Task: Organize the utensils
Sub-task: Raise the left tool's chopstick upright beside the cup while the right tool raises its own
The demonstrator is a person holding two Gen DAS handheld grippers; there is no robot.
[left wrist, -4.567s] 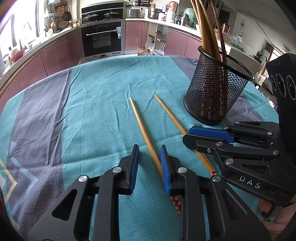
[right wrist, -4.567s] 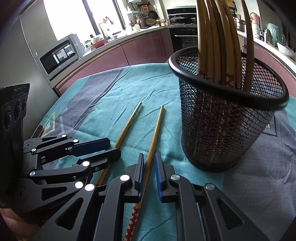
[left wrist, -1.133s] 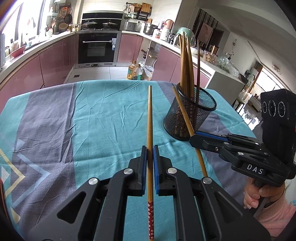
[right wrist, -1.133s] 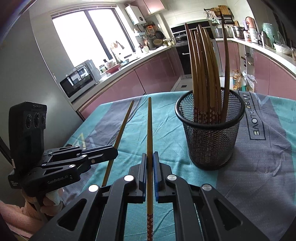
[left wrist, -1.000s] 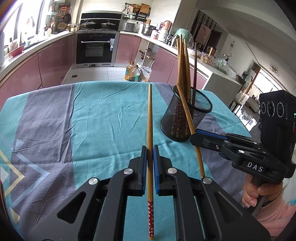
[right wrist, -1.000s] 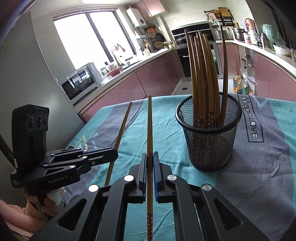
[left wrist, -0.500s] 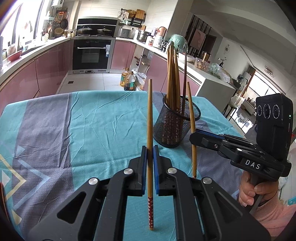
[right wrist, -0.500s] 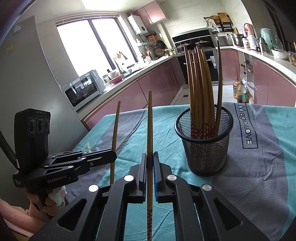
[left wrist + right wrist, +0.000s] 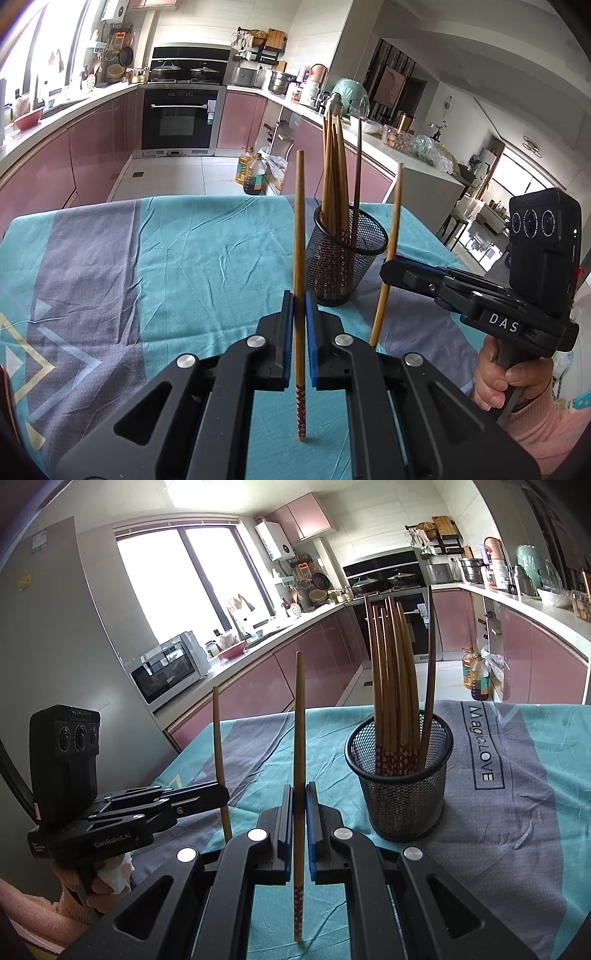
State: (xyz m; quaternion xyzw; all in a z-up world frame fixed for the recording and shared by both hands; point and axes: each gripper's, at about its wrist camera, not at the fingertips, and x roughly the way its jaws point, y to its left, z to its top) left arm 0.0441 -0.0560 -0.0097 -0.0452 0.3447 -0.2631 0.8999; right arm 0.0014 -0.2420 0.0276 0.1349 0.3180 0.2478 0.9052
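Note:
My left gripper (image 9: pixel 299 306) is shut on a wooden chopstick (image 9: pixel 298 236) and holds it nearly upright, red patterned end down, above the teal cloth. My right gripper (image 9: pixel 300 797) is shut on a second chopstick (image 9: pixel 298 738), also nearly upright. Each gripper shows in the other's view: the right one (image 9: pixel 388 267) with its chopstick (image 9: pixel 391 229), the left one (image 9: pixel 221 794) with its chopstick (image 9: pixel 218 746). A black mesh holder (image 9: pixel 343 266) with several chopsticks stands on the table between and beyond them; it also shows in the right wrist view (image 9: pixel 400 794).
The table carries a teal and grey cloth (image 9: pixel 184 251) printed with lettering (image 9: pixel 480 746). Its far edge (image 9: pixel 221 199) drops to the kitchen floor, where oil bottles (image 9: pixel 251 170) stand. Pink cabinets and an oven (image 9: pixel 181 118) lie beyond.
Both grippers closed on the chopsticks that lay on the cloth, lifted them and tilted them from flat to nearly upright. The holder now appears farther away.

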